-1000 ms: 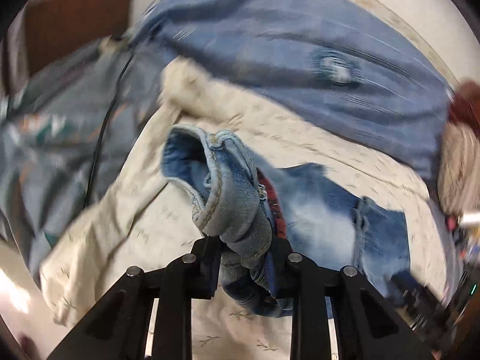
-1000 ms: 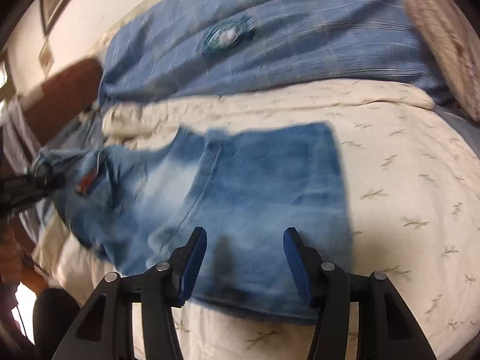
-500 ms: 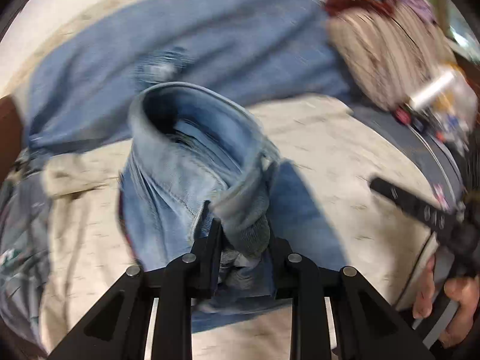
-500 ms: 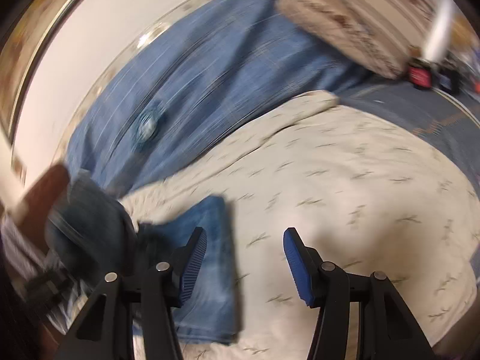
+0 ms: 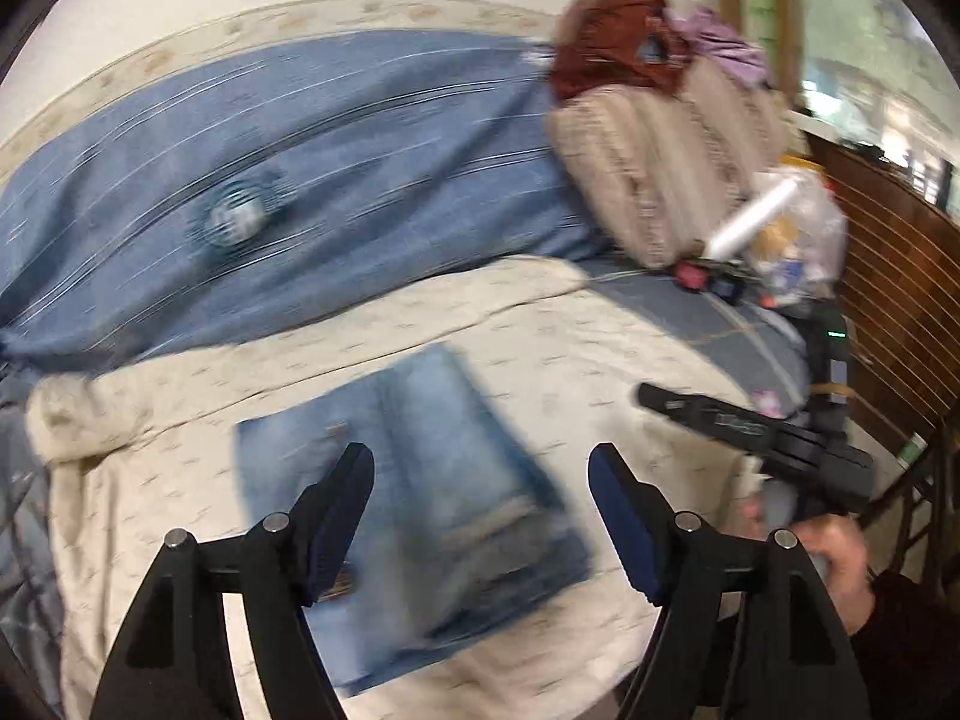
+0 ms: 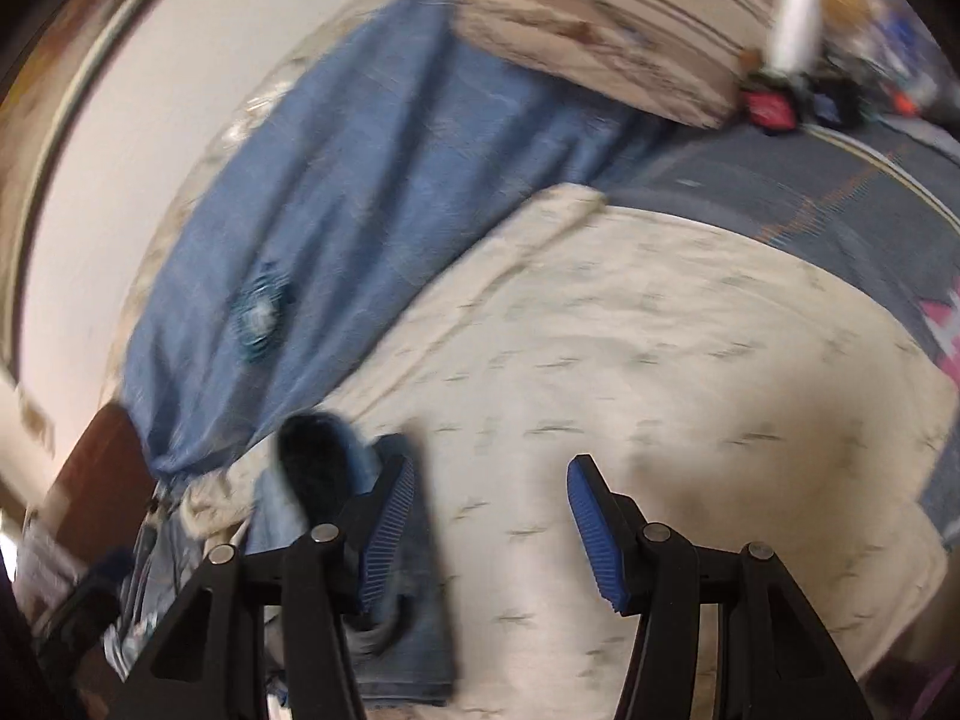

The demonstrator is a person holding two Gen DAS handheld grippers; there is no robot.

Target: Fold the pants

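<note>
Denim pants [image 5: 432,480] lie folded below the opening, empty left tongs [image 5: 480,516]; right tongs [image 6: 489,534] spread, empty, pants at their left.

No legible text anywhere (frames are motion-blurred).

Ahead of our left gripper [image 5: 480,516] the folded pants [image 5: 444,498] smear with motion, seams unreadable. Beside our right gripper [image 6: 492,522], its left finger [image 6: 390,516] hides part of the denim, and the bottom edge crops the rest.
</note>
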